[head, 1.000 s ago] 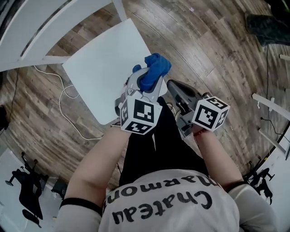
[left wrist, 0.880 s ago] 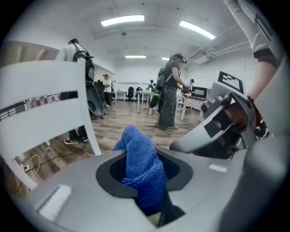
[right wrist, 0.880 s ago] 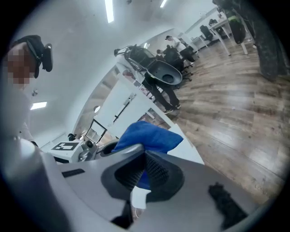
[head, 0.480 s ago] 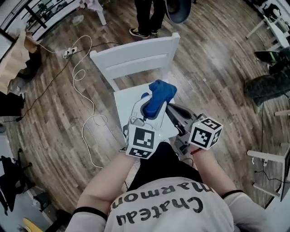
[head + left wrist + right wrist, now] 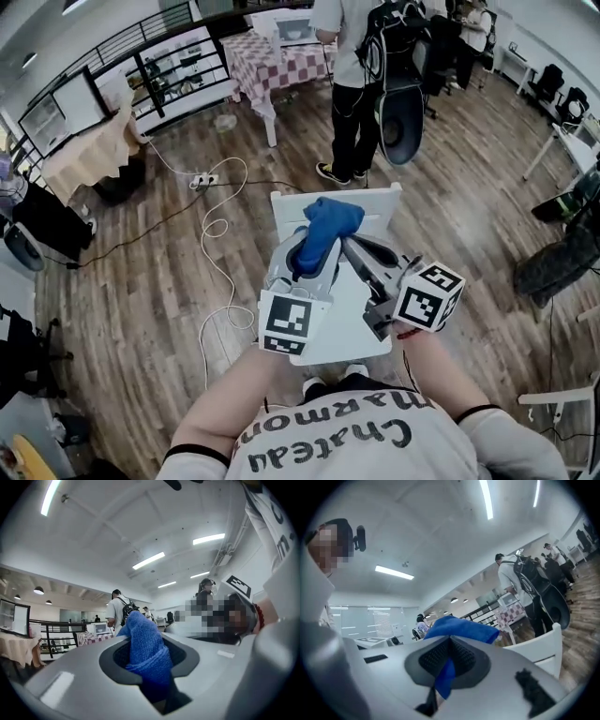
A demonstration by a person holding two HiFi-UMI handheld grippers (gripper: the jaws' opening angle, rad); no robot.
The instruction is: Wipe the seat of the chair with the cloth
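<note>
Head view: my left gripper [image 5: 307, 251] is clamped tight on the blue cloth [image 5: 328, 221], and my right gripper [image 5: 352, 246] pinches a fold too, above the chair seat [image 5: 349, 323]. I should lower it flat, then sweep evenly.

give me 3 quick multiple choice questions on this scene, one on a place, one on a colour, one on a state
1. Where is the cloth? A on the floor; B pinched by the left gripper and the right gripper; C draped over a table
2. What colour is the chair? A white; B black; C red
3. The right gripper is: A open and empty; B shut on the cloth; C shut on a cable

Answers: B, both gripper views show it between the jaws; A, the head view shows it white; B, blue fabric sits in its closed jaws.
</note>
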